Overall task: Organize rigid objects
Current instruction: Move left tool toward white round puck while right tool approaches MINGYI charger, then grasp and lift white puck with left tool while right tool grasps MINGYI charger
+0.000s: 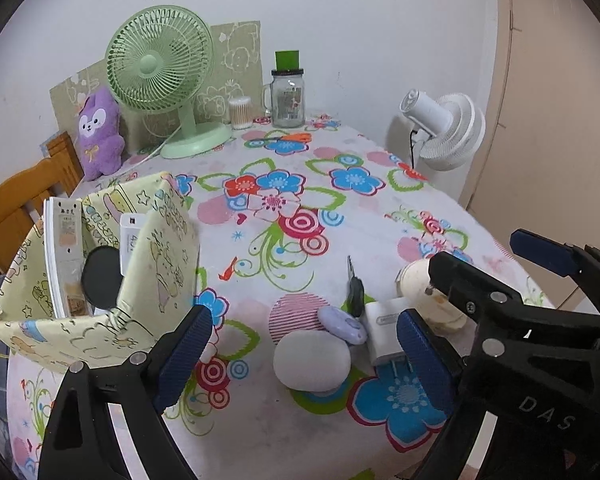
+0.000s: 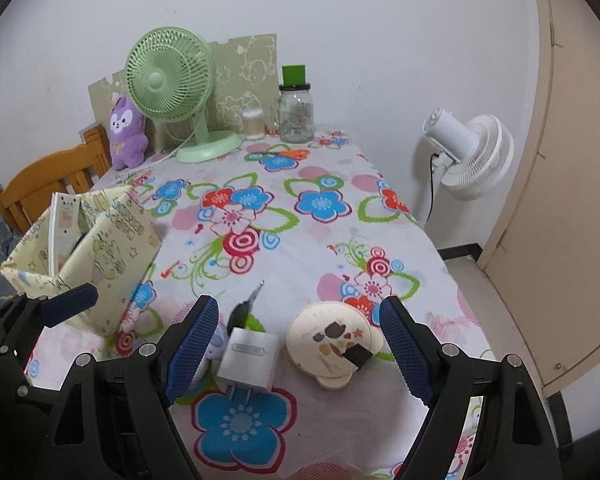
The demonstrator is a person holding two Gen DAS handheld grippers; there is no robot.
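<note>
A cluster of small items lies on the flowered tablecloth (image 1: 284,152): a white oval puck (image 1: 312,362), a lilac oval piece (image 1: 342,326), a dark key (image 1: 355,296), a white plug charger (image 1: 382,330) and a cream bear-shaped disc (image 1: 428,296). My left gripper (image 1: 304,356) stands open just above the cloth, its pads either side of the puck without touching it. My right gripper (image 2: 300,344) is open too, spanning the charger (image 2: 252,356) and the cream disc (image 2: 332,340); the key (image 2: 246,308) lies just beyond. The yellow fabric box (image 1: 160,248) at the left holds a flat white pack, a black disc and a white carton.
At the back stand a green desk fan (image 1: 160,68), a purple plush (image 1: 98,132), a cotton-swab tub (image 1: 240,112) and a glass jar (image 1: 287,96). A white floor fan (image 2: 468,156) and a door are beyond the table's right edge. A wooden chair (image 2: 48,184) is at the left.
</note>
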